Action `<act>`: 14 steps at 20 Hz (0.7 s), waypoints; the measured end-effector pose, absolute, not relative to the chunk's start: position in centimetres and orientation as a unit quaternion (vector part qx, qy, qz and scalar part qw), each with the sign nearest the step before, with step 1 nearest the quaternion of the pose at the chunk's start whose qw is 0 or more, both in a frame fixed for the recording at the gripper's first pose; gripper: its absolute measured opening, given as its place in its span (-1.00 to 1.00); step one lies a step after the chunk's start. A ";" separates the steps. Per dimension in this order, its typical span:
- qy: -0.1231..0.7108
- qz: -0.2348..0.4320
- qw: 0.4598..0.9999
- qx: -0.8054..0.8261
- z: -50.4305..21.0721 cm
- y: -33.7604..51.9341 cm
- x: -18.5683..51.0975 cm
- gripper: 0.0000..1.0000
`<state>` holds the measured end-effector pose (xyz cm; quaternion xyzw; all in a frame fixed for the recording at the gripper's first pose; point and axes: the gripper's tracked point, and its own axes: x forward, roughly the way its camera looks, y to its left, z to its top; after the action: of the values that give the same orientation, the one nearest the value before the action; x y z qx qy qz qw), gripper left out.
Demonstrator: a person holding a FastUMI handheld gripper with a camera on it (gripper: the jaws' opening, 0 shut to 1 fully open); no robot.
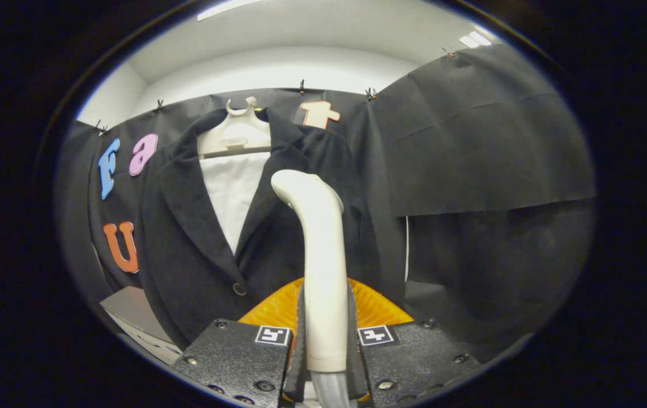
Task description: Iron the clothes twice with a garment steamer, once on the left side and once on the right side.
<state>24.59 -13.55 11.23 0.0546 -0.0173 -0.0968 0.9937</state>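
A dark jacket over a white shirt hangs on a pale hanger against the black cloth wall. My gripper is shut on the handle of a white garment steamer, which stands upright between the fingers. The steamer's head is bent toward the jacket's right front panel, close to the lapel. Whether the head touches the fabric cannot be told. A grey hose leaves the bottom of the handle.
A black cloth panel hangs to the right of the jacket. A grey flat surface lies low on the left beside the jacket's hem. White wall and ceiling rise above the cloth.
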 end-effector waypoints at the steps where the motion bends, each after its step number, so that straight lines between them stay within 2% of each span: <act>1: -0.011 -0.099 0.994 0.054 10.4 -13.6 24.5 -0.39; 14: 0.052 -0.106 0.992 0.052 2.5 -12.7 22.6 -0.39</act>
<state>22.55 -12.71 2.47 0.0516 0.0521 -0.1059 0.9917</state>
